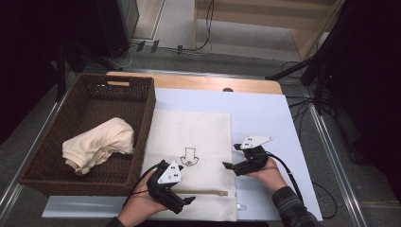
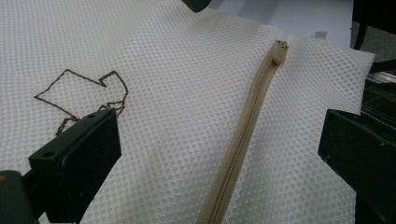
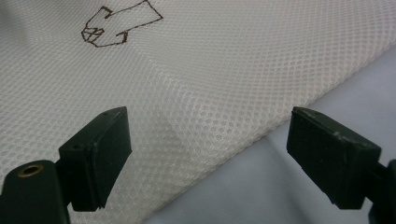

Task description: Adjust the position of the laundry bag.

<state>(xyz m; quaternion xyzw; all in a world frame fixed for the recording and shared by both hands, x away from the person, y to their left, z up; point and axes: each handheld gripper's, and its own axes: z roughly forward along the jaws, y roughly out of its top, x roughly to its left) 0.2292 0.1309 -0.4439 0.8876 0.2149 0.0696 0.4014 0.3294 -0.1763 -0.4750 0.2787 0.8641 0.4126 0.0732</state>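
While both jaws stand wide and empty, the right gripper (image 1: 229, 166) at the mesh bag's (image 1: 198, 137) side edge and the left gripper (image 1: 190, 202) over its zipper (image 2: 243, 135), a shallow pinch could slip off the slick netting lying flat on the table (image 1: 265, 113).

You have a white, honeycomb-mesh laundry bag (image 1: 194, 156) lying flat on the pale blue sheet over the counter, just beside the wicker basket. Its tan zipper (image 2: 243, 135) runs along the edge nearest you and is closed. A small brown embroidered garment outline (image 3: 119, 25) sits near the bag's middle.
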